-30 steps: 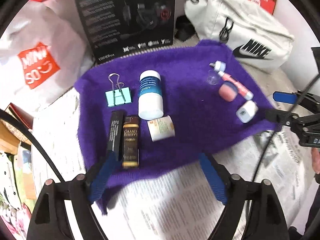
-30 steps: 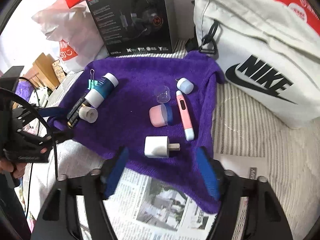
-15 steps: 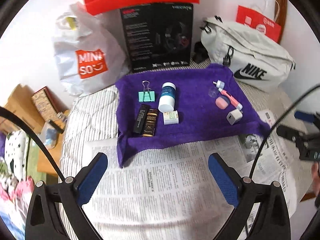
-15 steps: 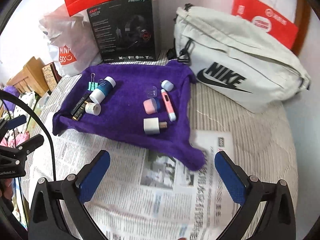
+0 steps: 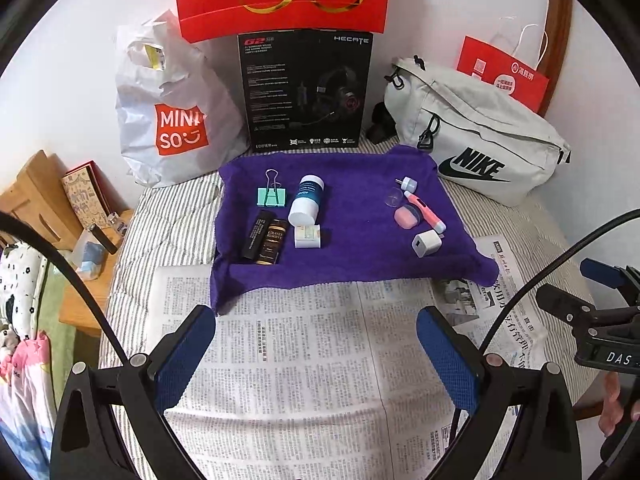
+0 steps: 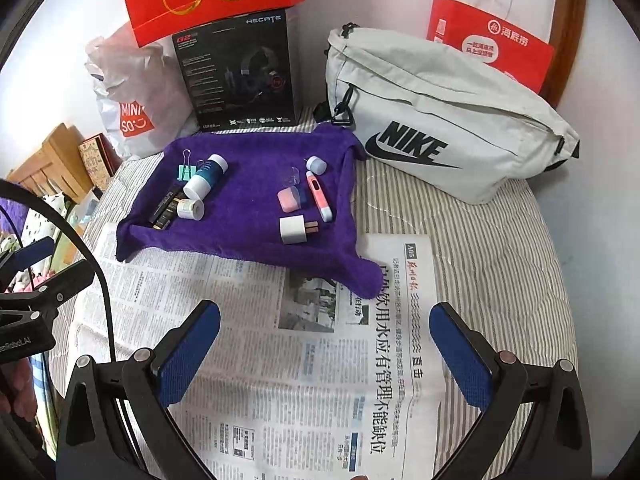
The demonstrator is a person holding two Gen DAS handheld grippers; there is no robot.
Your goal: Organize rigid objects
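Note:
A purple towel [image 5: 352, 248] [image 6: 248, 240] lies on the bed with two groups of small things. On its left lie a green binder clip [image 5: 271, 196], a blue-and-white bottle [image 5: 306, 205], two dark tubes [image 5: 265, 236] and a small white roll [image 5: 307, 237]. On its right lie a pink pen-like device [image 5: 425, 211], a pink case [image 5: 406, 216], a white charger plug [image 5: 426, 242] and a small white cap [image 5: 409, 184]. My left gripper [image 5: 316, 354] and right gripper [image 6: 325, 354] are both open and empty, held over the newspaper well short of the towel.
Newspaper [image 5: 304, 368] covers the striped bedding in front. Behind the towel stand a Miniso bag [image 5: 172, 120], a black headset box [image 5: 306, 92] and a white Nike bag [image 5: 476, 140]. A wooden side table [image 5: 76, 240] stands off the bed's left edge.
Both grippers have pulled back and up from the towel, so all the objects look smaller and farther. Their jaws stand wider apart. Nothing on the towel has moved.

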